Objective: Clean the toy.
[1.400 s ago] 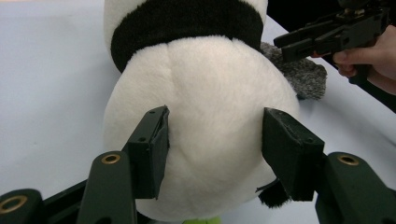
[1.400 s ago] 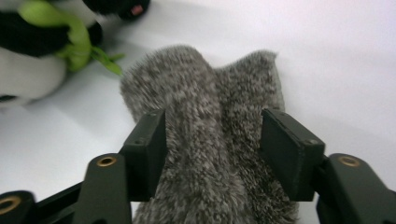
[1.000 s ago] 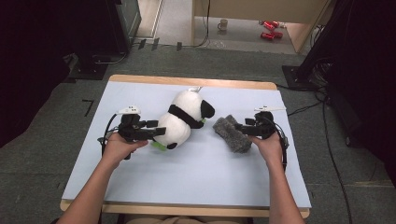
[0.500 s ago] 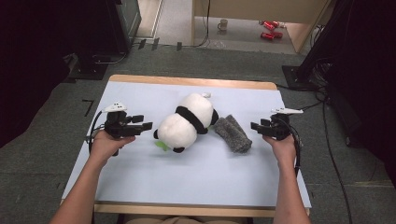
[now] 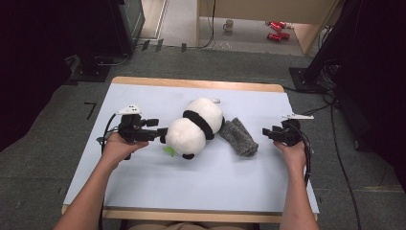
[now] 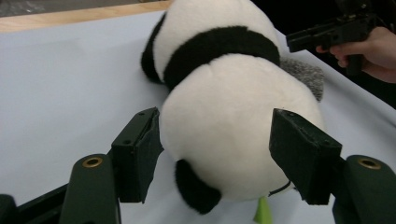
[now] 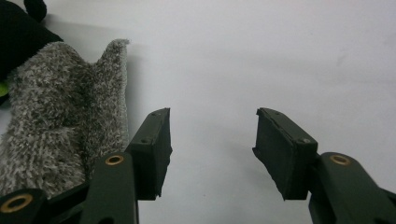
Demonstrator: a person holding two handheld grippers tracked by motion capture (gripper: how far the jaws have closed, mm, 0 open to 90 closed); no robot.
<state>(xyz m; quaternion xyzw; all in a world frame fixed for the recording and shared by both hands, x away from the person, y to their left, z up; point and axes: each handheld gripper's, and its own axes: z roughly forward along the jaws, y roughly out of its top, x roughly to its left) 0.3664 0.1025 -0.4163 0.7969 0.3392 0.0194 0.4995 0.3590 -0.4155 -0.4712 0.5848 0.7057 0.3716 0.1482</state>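
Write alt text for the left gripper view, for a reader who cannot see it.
A plush panda lies on a pale blue table cover, its round white head between the two open black jaws of the left gripper. Behind it lies a grey fuzzy cloth; at upper right a hand holds the right gripper.

The toy panda (image 5: 196, 127) lies in the middle of the surface (image 5: 143, 191). The sock (image 5: 239, 136) lies just right of it, touching.

A pale blue sheet (image 5: 143, 96) covers the wooden-edged counter (image 5: 191, 84). Beyond it, on the floor, stand a white mug (image 5: 229, 24) and red cans (image 5: 276, 29).
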